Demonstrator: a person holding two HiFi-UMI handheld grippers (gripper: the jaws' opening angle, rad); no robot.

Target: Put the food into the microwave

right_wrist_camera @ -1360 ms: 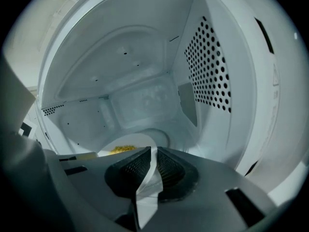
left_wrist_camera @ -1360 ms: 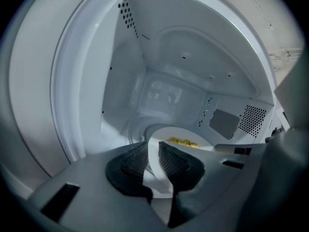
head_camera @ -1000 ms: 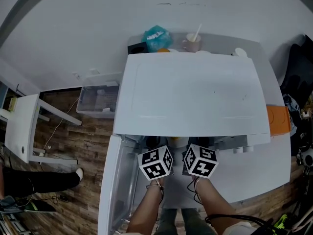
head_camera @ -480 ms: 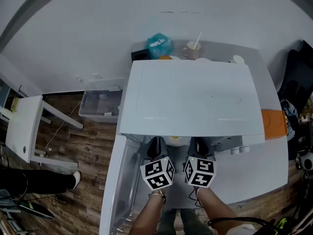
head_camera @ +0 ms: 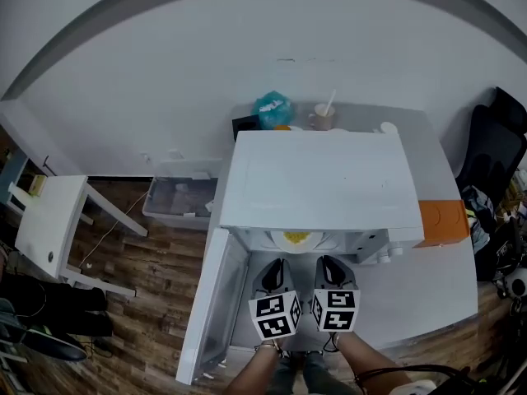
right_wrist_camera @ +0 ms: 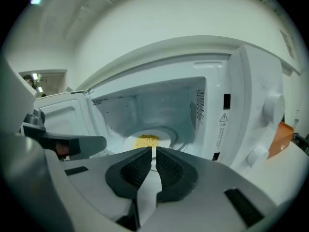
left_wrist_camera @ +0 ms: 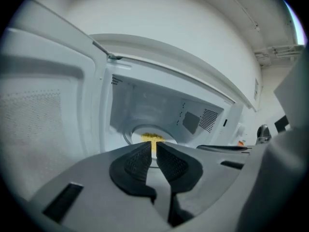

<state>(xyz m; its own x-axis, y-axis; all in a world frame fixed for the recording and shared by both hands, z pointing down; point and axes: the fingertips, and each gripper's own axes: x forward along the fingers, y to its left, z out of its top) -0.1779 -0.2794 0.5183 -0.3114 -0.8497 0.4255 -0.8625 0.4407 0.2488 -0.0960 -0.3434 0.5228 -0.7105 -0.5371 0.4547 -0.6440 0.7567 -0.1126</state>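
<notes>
A white microwave [head_camera: 321, 179] stands with its door [head_camera: 210, 303] swung open to the left. Inside, a white plate [right_wrist_camera: 161, 138] with yellow food [right_wrist_camera: 146, 140] rests on the turntable; the food [head_camera: 296, 238] shows just under the top's front edge in the head view and also in the left gripper view [left_wrist_camera: 152, 138]. My left gripper [head_camera: 276, 263] and right gripper [head_camera: 331, 262] hang side by side in front of the opening, outside the cavity. Both are shut with nothing between the jaws, as seen in the left gripper [left_wrist_camera: 154, 146] and right gripper [right_wrist_camera: 154, 151] views.
Behind the microwave stand a cup with a stick [head_camera: 323, 117] and a teal bag [head_camera: 272, 108]. An orange block [head_camera: 443, 218] lies to its right, knobs [right_wrist_camera: 270, 103] on its right panel. A plastic bin [head_camera: 177, 200] and white furniture [head_camera: 49, 229] sit on the floor at left.
Both grippers have drawn back out of the microwave toward me. The head camera has pulled back too, and the plate of food now shows inside the cavity.
</notes>
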